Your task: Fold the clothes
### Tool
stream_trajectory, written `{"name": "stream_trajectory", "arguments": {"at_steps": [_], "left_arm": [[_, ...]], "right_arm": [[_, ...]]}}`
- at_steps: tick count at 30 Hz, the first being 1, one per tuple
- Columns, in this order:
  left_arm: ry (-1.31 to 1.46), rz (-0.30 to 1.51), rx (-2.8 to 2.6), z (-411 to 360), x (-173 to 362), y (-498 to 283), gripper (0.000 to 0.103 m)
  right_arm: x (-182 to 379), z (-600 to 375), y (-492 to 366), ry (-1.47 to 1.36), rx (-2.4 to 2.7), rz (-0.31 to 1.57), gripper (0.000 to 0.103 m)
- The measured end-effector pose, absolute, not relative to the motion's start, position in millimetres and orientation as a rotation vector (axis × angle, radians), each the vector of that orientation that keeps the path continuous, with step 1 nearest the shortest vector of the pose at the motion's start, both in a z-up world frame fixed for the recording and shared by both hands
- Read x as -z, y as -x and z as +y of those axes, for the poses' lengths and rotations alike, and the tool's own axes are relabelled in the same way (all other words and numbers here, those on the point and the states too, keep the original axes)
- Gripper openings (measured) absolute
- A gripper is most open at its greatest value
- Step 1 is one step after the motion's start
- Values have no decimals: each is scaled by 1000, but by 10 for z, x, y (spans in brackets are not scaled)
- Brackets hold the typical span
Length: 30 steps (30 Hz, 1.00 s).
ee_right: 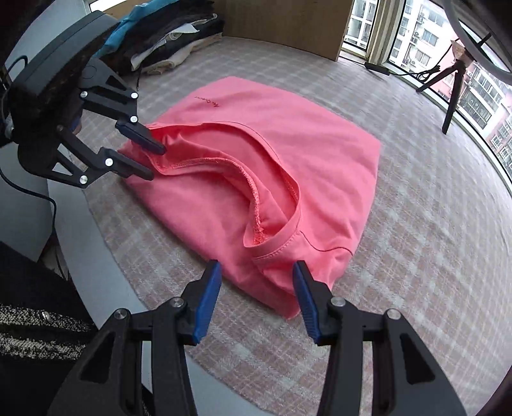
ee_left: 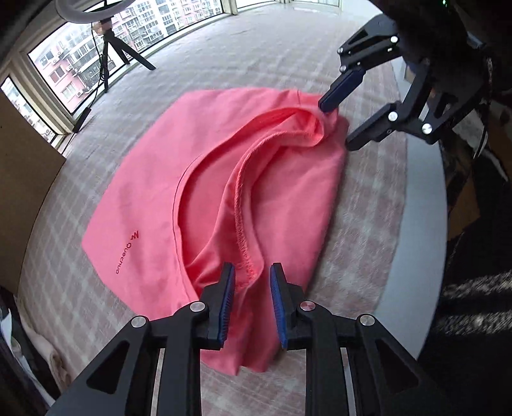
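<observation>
A coral pink T-shirt [ee_left: 144, 192] lies folded on the checked cloth, its small logo on the flat part and its hem and collar bunched into a ridge. In the left wrist view my left gripper [ee_left: 252, 273] straddles the stitched hem at the shirt's near end; its blue pads stand apart from the fabric. The right gripper [ee_left: 336, 126] hovers at the far end of the ridge. In the right wrist view the T-shirt [ee_right: 320, 144] has its collar corner between the spread fingers of my right gripper [ee_right: 256, 267], untouched. The left gripper [ee_right: 156, 162] sits at the opposite corner.
A pile of folded dark and beige clothes [ee_right: 166, 41] lies at the table's far side beside a wooden board [ee_right: 281, 22]. A tripod [ee_left: 112, 41] with a ring light stands by the windows. The grey table edge [ee_left: 416, 256] runs close to the shirt.
</observation>
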<state>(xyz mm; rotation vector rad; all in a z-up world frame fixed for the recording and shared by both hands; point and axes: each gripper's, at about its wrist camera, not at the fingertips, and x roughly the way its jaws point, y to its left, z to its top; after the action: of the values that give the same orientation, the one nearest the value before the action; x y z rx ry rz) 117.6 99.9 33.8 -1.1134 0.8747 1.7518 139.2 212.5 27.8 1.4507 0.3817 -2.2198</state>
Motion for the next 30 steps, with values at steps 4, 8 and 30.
{"name": "stream_trajectory", "arguments": {"at_steps": [4,8,30], "left_arm": [[1119,871,-1717,978,-331,-1174,1],[1113,814,-1719,861,-462,-1177,1],[1122,572,-1737,867,-685,-1267,11]], "right_arm": [[-209,2126,-1357,-1468,2224,406,43],[-231,2162,-1326,-1497,2194,369,9],[-691,2362,-1530,-1488,2125,195,36]]}}
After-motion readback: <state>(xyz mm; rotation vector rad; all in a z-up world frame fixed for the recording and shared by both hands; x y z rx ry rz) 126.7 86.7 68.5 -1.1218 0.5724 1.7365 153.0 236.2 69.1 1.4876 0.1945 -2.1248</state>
